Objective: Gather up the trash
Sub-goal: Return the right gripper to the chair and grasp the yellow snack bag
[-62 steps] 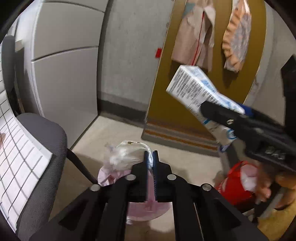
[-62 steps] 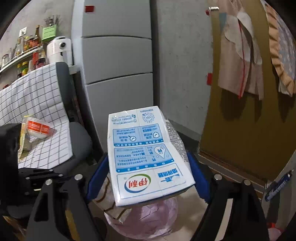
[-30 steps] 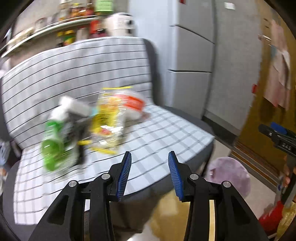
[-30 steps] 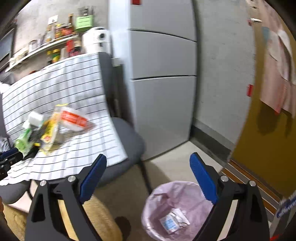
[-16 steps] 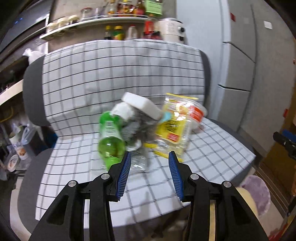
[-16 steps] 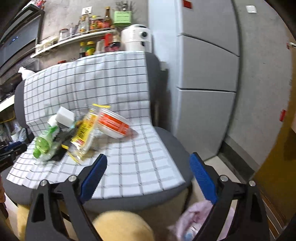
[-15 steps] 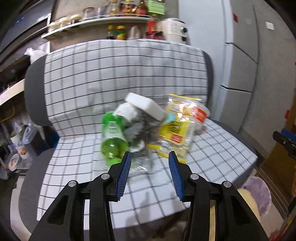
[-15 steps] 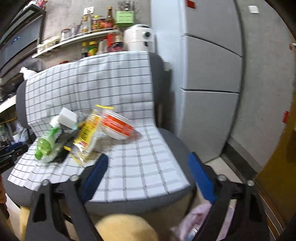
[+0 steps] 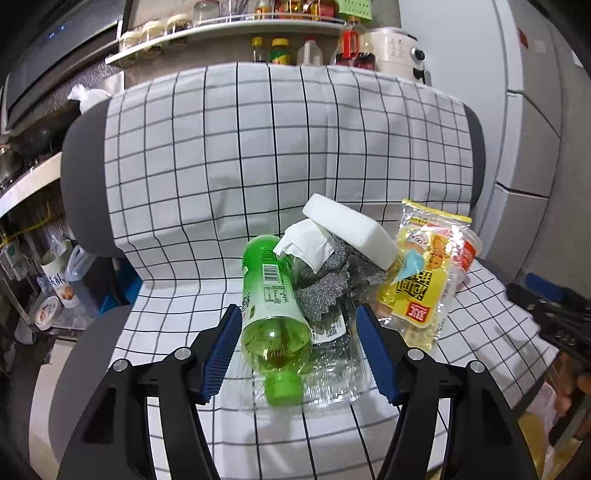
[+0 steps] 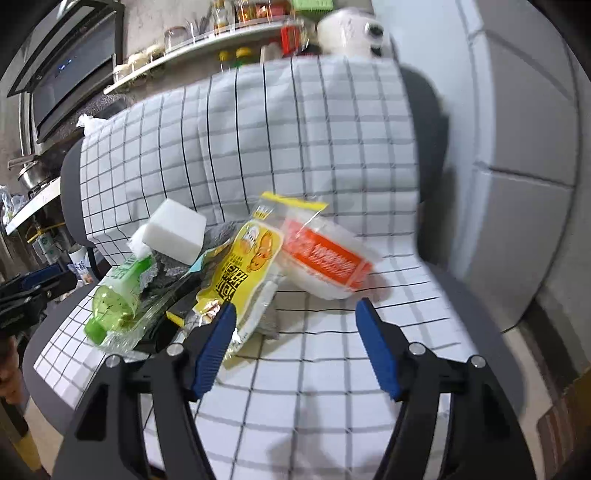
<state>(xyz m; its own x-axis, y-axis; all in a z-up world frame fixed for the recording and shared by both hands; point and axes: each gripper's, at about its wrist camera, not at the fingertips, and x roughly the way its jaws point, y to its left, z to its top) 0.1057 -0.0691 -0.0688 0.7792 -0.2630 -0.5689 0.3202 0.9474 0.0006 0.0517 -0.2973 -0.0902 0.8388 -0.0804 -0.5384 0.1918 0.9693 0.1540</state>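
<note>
A pile of trash lies on the chair's checked cloth (image 9: 207,177). In it are a green plastic bottle (image 9: 273,314), a crumpled tissue (image 9: 306,243), a white foam block (image 9: 351,229), grey mesh (image 9: 332,284) and a yellow snack packet (image 9: 424,280). My left gripper (image 9: 298,314) is low over the seat, its jaws opening. The bottle and a clear wrapper (image 9: 332,362) lie between them, not squeezed. My right gripper (image 10: 295,306) is also opening, with only cloth between its fingers. An orange-labelled cup (image 10: 325,258) lies just beyond it, and the packet (image 10: 243,273) is by its left finger.
A grey fridge (image 9: 532,147) stands right of the chair. Behind the chair back, a shelf (image 9: 236,26) carries jars, bottles and a white appliance (image 9: 395,48). Clutter on the floor (image 9: 55,291) sits left of the seat. The seat's right half (image 10: 369,369) is bare cloth.
Both grippers swung from the pink bin bag to the chair. The right one no longer holds the milk carton. The left jaws went from shut to wide, now flanking the green bottle.
</note>
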